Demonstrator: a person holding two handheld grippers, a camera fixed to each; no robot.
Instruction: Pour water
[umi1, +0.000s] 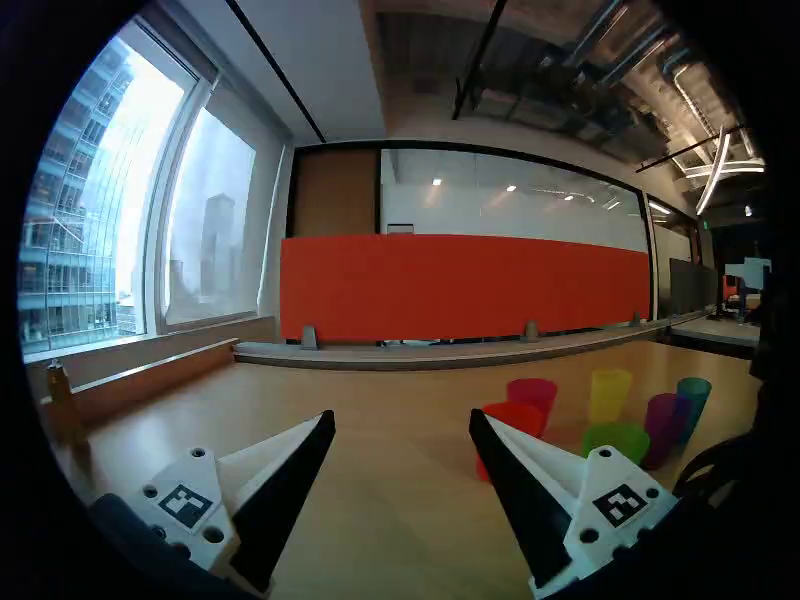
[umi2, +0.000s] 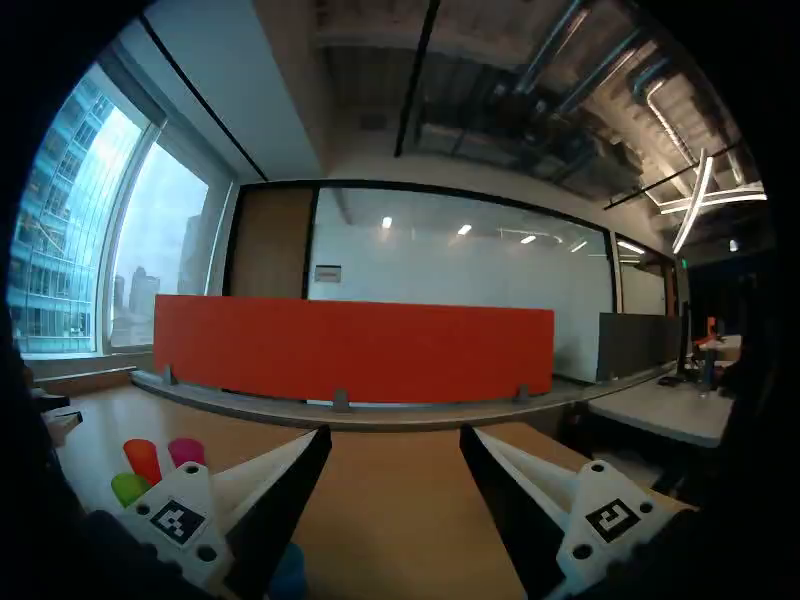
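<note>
The left gripper (umi1: 400, 418) hangs over the pale wooden surface (umi1: 400, 500) with its fingers spread wide and nothing between them. Just right of it stands a cluster of coloured plastic cups. The red cup (umi1: 510, 418) is nearest, partly behind the right-hand finger, with the pink cup (umi1: 532, 392) just behind it. Further right are the yellow cup (umi1: 610, 392), green cup (umi1: 617, 438), purple cup (umi1: 665, 420) and teal cup (umi1: 693, 393), set close together.

The right gripper (umi2: 395, 435) is also held wide open and empty above the surface. In its view the red cup (umi2: 142, 458), pink cup (umi2: 186, 450) and green cup (umi2: 128, 487) stand off to its left.

An orange partition (umi1: 460, 285) runs along the far edge, and a tall window (umi1: 120, 220) is at the left.
</note>
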